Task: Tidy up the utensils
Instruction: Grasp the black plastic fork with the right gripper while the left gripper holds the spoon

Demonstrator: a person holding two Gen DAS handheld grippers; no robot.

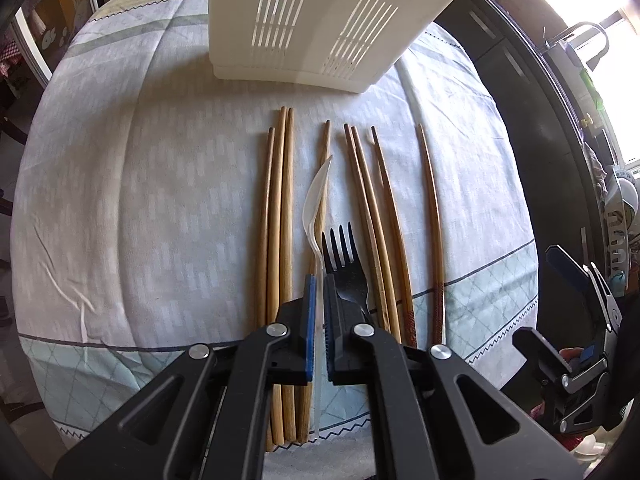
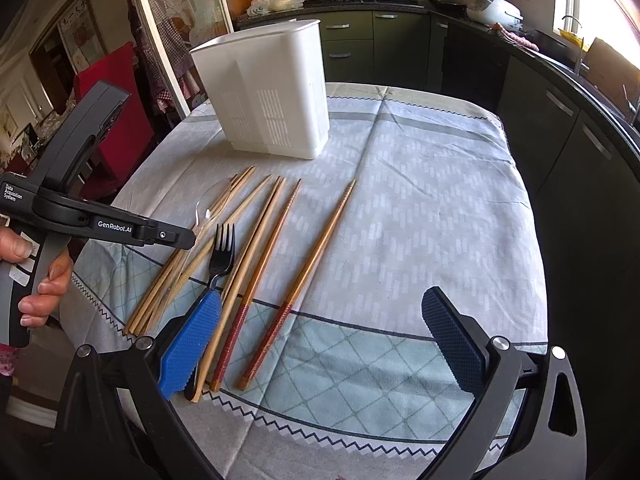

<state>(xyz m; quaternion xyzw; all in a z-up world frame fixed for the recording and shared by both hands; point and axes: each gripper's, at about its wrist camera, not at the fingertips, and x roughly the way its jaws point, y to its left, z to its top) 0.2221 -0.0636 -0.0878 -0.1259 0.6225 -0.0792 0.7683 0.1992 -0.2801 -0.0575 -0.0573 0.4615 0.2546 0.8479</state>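
My left gripper (image 1: 319, 280) is clamped on the handle of the clear plastic spoon (image 1: 316, 196), its blue pads pinching the thin stem just behind the bowl. The spoon lies among the wooden chopsticks (image 1: 280, 208) on the cloth-covered bench (image 1: 140, 160), its bowl pointing toward the white slotted plastic utensil holder (image 1: 304, 28) standing at the far side. Just beside the spoon, to the right in the left wrist view, is the black plastic fork (image 1: 344, 256), tines also toward the holder, its handle tucked under the gripper's right finger.

My right gripper (image 2: 320, 344) is spread wide and holds nothing; it hovers over the near edge of the bench with the red-tipped chopsticks (image 2: 256, 320) between its fingers, one blue pad (image 2: 188, 344) close over the fork's handle.

I judge the spoon to be very light, thin and somewhat flexible, and slick, so a hard pinch could make it twist or pop out sideways. The flat of the stem is the right place to hold it, not the curved bowl. Because it rests against a chopstick, lifting it straight up should keep the sticks from rolling. The chopsticks are stiff and light, but round and prone to roll, so I would take them near the middle.
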